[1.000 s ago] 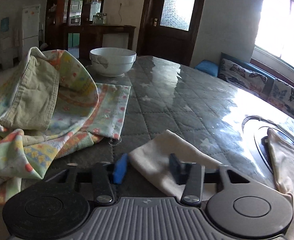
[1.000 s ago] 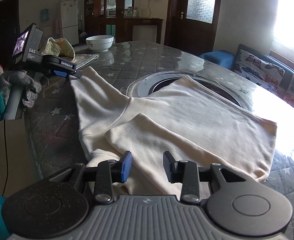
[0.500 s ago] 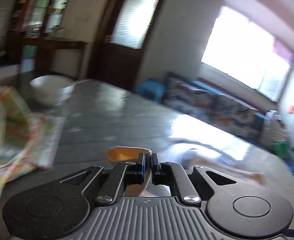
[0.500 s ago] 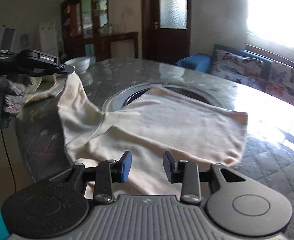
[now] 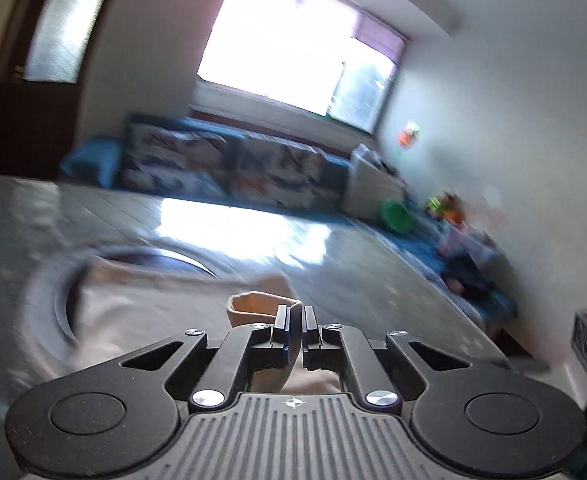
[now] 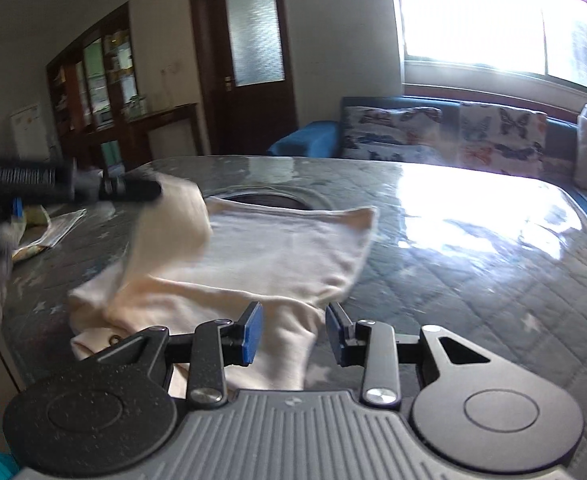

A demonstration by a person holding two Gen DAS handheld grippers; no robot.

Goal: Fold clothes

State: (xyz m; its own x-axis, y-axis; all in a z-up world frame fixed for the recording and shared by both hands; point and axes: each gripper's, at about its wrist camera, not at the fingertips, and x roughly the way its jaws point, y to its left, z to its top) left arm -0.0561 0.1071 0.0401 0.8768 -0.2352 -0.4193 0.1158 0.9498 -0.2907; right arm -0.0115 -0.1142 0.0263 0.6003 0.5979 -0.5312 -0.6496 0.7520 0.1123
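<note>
While the left gripper (image 5: 296,322) has its jaws pinched nearly together on the cuff of a cream sleeve (image 5: 262,308), the cream long-sleeved top (image 6: 285,256) lies spread on the grey quilted table cover (image 6: 473,280), partly over the round recess in the tabletop. Seen from the right wrist, that sleeve hangs lifted off the table in a blurred arc from the left gripper (image 6: 155,191), above the left edge of the garment's body. The step in hand looks like the sleeve fold: the raised sleeve is being carried across toward the torso panel.

Near the front edge, the right gripper (image 6: 293,334) has its jaws partly apart, with the blue pads (image 6: 252,332) standing either side of a low ridge of cream fabric. Neither pad appears to press on it, so nothing is held there.

Next, in my judgement, the sleeve needs to be laid flat across the body with its cuff inside the garment's outline, then released without dragging the cloth. The right gripper could steady the near hem during that. A patterned cloth (image 6: 37,236) lies at the far left, well apart from the top.
</note>
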